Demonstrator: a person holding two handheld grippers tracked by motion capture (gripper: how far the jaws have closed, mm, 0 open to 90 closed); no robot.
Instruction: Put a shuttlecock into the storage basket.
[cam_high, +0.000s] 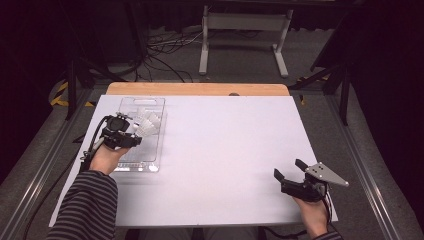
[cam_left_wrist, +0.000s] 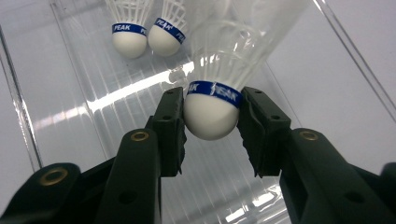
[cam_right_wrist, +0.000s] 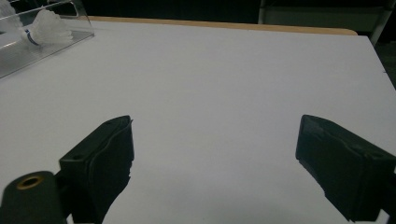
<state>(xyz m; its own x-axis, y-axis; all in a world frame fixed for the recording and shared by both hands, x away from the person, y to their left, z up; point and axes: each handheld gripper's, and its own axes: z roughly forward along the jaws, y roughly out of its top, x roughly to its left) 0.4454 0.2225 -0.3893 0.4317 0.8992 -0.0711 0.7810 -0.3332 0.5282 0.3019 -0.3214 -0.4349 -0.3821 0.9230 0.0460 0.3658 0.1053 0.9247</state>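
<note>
The shuttlecock (cam_high: 148, 121) lies in the clear plastic tray (cam_high: 152, 165) at the left side of the white bench (cam_high: 225, 150) in the high view, bunched with other white shuttlecocks at the tray's middle, while the tray's near half is bare. The left gripper (cam_high: 131, 131) hangs over the tray just beside that bunch, and its fingers cannot be made out from up here. The right gripper (cam_high: 290, 170) rests on the bench near its right front corner, well apart from the tray, fingers spread with nothing between them. In the left gripper view, the shuttlecock (cam_left_wrist: 210, 112) stands between the two black fingers (cam_left_wrist: 170, 130) with its round white cork toward the camera and its blue band just above the finger pads; the left pad touches the cork, while the right one sits just beside it with a sliver of gap, so the grip looks loose. Two more shuttlecocks (cam_left_wrist: 144, 35) with blue bands lie side by side, touching, farther along the tray floor (cam_left_wrist: 93, 126). In the right gripper view, the fingers (cam_right_wrist: 102, 163) stand wide apart over bare bench, and a tray corner (cam_right_wrist: 70, 32) with one shuttlecock (cam_right_wrist: 46, 28) inside shows at the upper left.
</note>
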